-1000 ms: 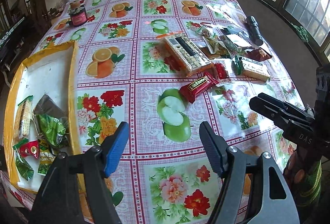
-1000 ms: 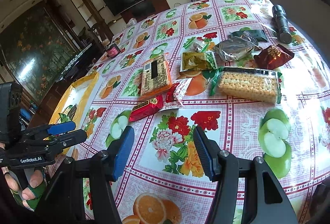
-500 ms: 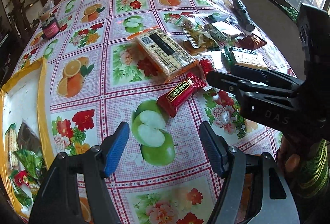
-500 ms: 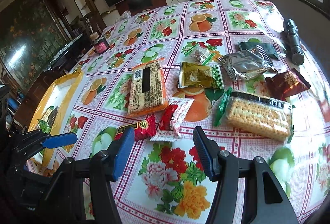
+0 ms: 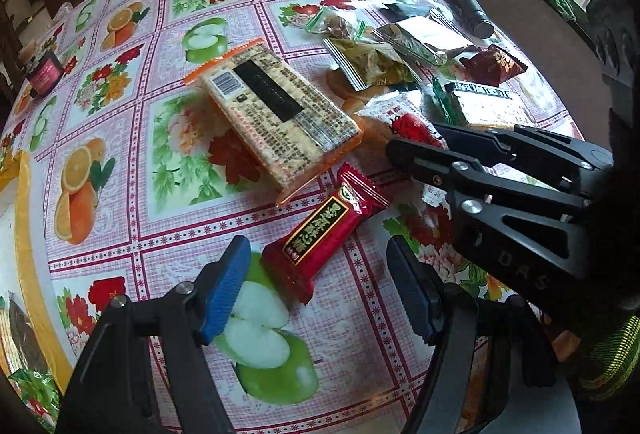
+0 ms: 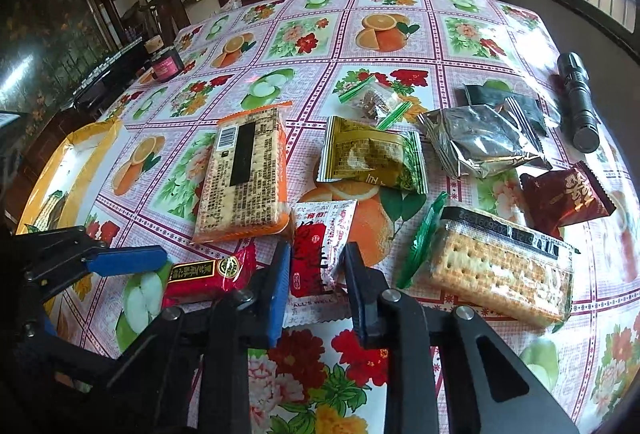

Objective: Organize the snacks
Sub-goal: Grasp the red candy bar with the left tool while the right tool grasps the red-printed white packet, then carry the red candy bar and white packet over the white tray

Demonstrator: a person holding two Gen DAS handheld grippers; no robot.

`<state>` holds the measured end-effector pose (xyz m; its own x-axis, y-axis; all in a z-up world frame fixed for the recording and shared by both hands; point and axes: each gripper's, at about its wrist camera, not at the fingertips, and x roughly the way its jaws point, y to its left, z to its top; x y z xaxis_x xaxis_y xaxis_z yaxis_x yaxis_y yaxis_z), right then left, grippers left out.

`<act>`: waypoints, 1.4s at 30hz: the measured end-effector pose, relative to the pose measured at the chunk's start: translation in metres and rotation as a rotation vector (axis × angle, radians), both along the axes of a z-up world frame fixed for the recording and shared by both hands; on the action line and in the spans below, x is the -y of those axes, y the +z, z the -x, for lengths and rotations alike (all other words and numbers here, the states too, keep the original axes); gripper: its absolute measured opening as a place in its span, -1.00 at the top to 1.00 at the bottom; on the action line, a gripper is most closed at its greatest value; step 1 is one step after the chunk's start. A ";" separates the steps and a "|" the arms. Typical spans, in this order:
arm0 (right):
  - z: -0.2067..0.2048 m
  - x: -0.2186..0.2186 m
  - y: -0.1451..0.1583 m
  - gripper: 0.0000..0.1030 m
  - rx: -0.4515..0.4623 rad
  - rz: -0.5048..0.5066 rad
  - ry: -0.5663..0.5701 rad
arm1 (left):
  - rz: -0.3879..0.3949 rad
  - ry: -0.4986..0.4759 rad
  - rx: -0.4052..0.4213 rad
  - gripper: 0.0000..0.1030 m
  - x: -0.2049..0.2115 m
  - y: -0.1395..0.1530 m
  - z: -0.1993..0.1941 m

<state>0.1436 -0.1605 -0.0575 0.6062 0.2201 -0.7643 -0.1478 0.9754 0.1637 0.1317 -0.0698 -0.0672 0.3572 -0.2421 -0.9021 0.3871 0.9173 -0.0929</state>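
Note:
A red snack bar lies on the floral tablecloth between my left gripper's open fingers; it also shows in the right wrist view. My right gripper is narrowed around a red-and-white sachet, and I cannot see whether the pads touch it. Beyond lie an orange cracker pack, a green-gold packet, a silver pouch, a dark red packet and a clear cracker pack. The yellow tray with snacks sits left.
A black flashlight lies near the right table edge. A small zip bag and a black wrapper lie behind the snacks. A dark red jar stands at the far left. The table edge runs close on the right.
Both grippers moved forward toward the snacks. The left now straddles the red bar. The right gripper's fingers narrowed around the red-and-white sachet.

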 end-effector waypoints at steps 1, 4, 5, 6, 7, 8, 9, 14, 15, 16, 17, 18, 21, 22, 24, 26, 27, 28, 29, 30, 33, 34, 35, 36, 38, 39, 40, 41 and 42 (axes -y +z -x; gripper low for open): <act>0.004 0.003 0.002 0.49 0.009 -0.012 -0.005 | 0.001 -0.012 0.005 -0.28 0.003 0.001 0.002; 0.014 0.013 0.010 0.49 0.038 -0.068 -0.017 | 0.014 -0.025 0.000 0.39 0.007 0.004 0.006; 0.017 0.015 0.013 0.49 0.047 -0.079 -0.018 | 0.040 -0.027 -0.008 0.39 0.006 0.004 0.006; 0.023 0.018 0.015 0.49 0.053 -0.102 -0.019 | 0.046 -0.019 -0.013 0.39 0.005 0.004 0.008; 0.025 0.021 0.016 0.49 0.056 -0.121 -0.021 | 0.041 -0.006 -0.010 0.39 0.003 0.004 0.009; 0.028 0.023 0.018 0.49 0.061 -0.135 -0.023 | 0.046 0.003 -0.012 0.39 0.000 0.004 0.011; 0.031 0.023 0.019 0.49 0.064 -0.143 -0.021 | 0.059 0.010 -0.019 0.39 -0.003 0.005 0.013; 0.049 0.022 0.025 0.49 0.073 -0.184 -0.003 | 0.090 0.081 -0.004 0.39 -0.026 0.015 0.029; 0.051 0.021 0.025 0.49 0.074 -0.193 0.004 | 0.091 0.102 0.004 0.39 -0.033 0.018 0.033; 0.054 0.018 0.026 0.49 0.073 -0.203 0.012 | 0.089 0.127 0.016 0.39 -0.041 0.022 0.038; 0.056 0.015 0.028 0.50 0.076 -0.211 0.022 | 0.087 0.141 0.035 0.39 -0.048 0.025 0.042; 0.058 0.013 0.028 0.50 0.078 -0.217 0.030 | 0.087 0.164 0.042 0.39 -0.055 0.028 0.046; 0.061 -0.001 0.029 0.50 0.079 -0.233 0.065 | 0.091 0.219 0.066 0.39 -0.075 0.037 0.057; 0.061 -0.005 0.029 0.50 0.076 -0.243 0.077 | 0.090 0.235 0.074 0.39 -0.080 0.040 0.061; 0.061 -0.014 0.027 0.50 0.069 -0.249 0.098 | 0.092 0.256 0.087 0.39 -0.089 0.044 0.068; 0.061 -0.024 0.027 0.50 0.065 -0.252 0.122 | 0.079 0.271 0.093 0.39 -0.097 0.048 0.074; 0.062 -0.027 0.027 0.50 0.065 -0.254 0.129 | 0.078 0.279 0.099 0.39 -0.101 0.050 0.077; 0.062 -0.031 0.027 0.50 0.064 -0.255 0.140 | 0.079 0.287 0.104 0.39 -0.104 0.051 0.079; 0.063 -0.034 0.028 0.50 0.066 -0.258 0.148 | 0.080 0.296 0.108 0.39 -0.108 0.051 0.080; 0.064 -0.037 0.029 0.50 0.068 -0.263 0.155 | 0.082 0.304 0.110 0.39 -0.112 0.052 0.082; 0.065 -0.046 0.032 0.50 0.071 -0.265 0.174 | 0.087 0.328 0.115 0.39 -0.123 0.054 0.086; 0.064 -0.050 0.032 0.50 0.069 -0.267 0.182 | 0.091 0.336 0.118 0.39 -0.127 0.055 0.088; 0.064 -0.053 0.033 0.50 0.069 -0.270 0.190 | 0.093 0.345 0.124 0.39 -0.131 0.057 0.090; 0.065 -0.055 0.033 0.50 0.069 -0.272 0.195 | 0.093 0.354 0.131 0.39 -0.135 0.058 0.092; 0.065 -0.061 0.034 0.50 0.069 -0.271 0.209 | 0.087 0.372 0.144 0.39 -0.143 0.062 0.095; 0.064 -0.066 0.035 0.50 0.067 -0.270 0.218 | 0.083 0.383 0.153 0.39 -0.148 0.064 0.096; 0.064 -0.069 0.035 0.50 0.068 -0.273 0.226 | 0.082 0.392 0.159 0.39 -0.152 0.066 0.097; 0.064 -0.073 0.036 0.50 0.069 -0.274 0.233 | 0.081 0.402 0.165 0.39 -0.157 0.067 0.099; 0.064 -0.075 0.037 0.50 0.070 -0.274 0.239 | 0.079 0.413 0.169 0.39 -0.162 0.068 0.100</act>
